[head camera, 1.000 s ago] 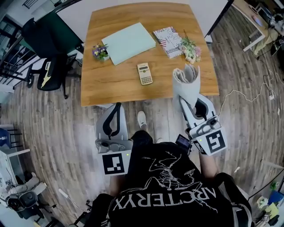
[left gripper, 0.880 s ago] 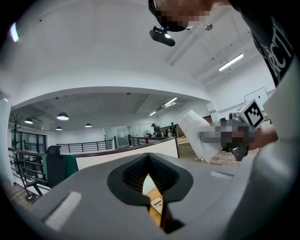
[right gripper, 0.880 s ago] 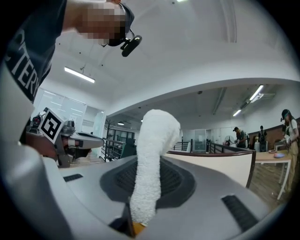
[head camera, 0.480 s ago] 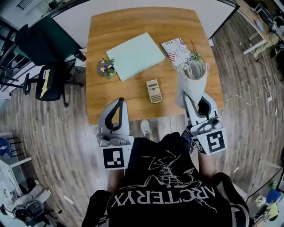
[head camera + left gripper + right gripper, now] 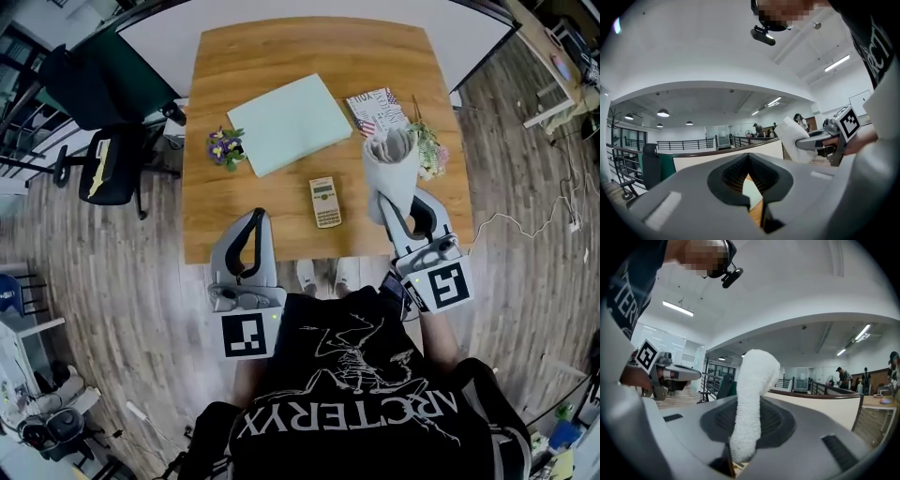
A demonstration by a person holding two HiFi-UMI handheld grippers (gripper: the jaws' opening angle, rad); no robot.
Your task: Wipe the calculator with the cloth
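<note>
A small beige calculator [image 5: 326, 202] lies flat on the wooden table [image 5: 281, 206], near its front edge. My right gripper [image 5: 397, 199] is shut on a rolled white cloth [image 5: 391, 161], which stands up out of the jaws to the right of the calculator and clear of it. In the right gripper view the cloth [image 5: 752, 399] rises between the closed jaws. My left gripper [image 5: 255, 217] hovers over the table's front edge, left of the calculator, shut with nothing in it. The left gripper view shows the cloth [image 5: 794, 140] off to the right.
On the far half of the table lie a pale green folder [image 5: 288, 111], a small pot of purple flowers [image 5: 224, 146], a patterned booklet [image 5: 378, 99] and a bunch of flowers [image 5: 429, 152]. A black office chair [image 5: 108, 164] stands left of the table.
Both grippers have come forward to the table's near edge. The right gripper has carried the cloth over the table, up beside the calculator. The left one stays shut.
</note>
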